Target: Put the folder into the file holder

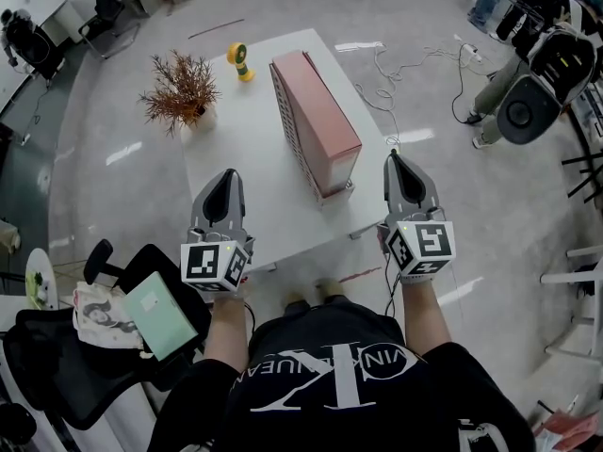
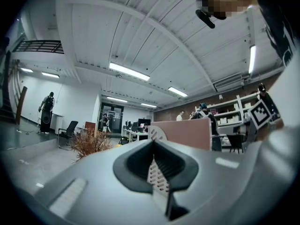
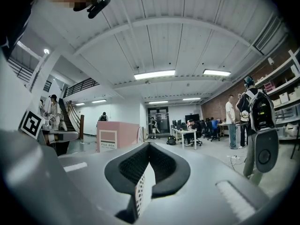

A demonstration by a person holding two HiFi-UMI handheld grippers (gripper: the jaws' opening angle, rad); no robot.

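So the biggest thing here is the white table, sitting right in front of the person on a shiny grey floor. To the person's lower left there's a black office chair.

On the table, the pink file holder stands upright toward the right side, running lengthwise away from the person. You can spot it from both gripper views too, off to the right in the left gripper view and off to the left in the right gripper view, where its end label faces the camera. Left of it on the table is a dried brownish plant in a small white pot, and it's well apart from the holder.

The left gripper hangs over the near left edge of the table and the right gripper is by the near right corner, with the file holder between the two. Both have their jaws pressed together, and neither one has anything between them. Each gripper's own view shows just a closed seam.

The folder is the light green one. It's lying on the chair seat, not on the table, just beside a printed white bag. Neither gripper is touching it and it's well away from the file holder.

The smallest bit is a little yellow fan-looking thing standing at the far end of the table, near the plant.
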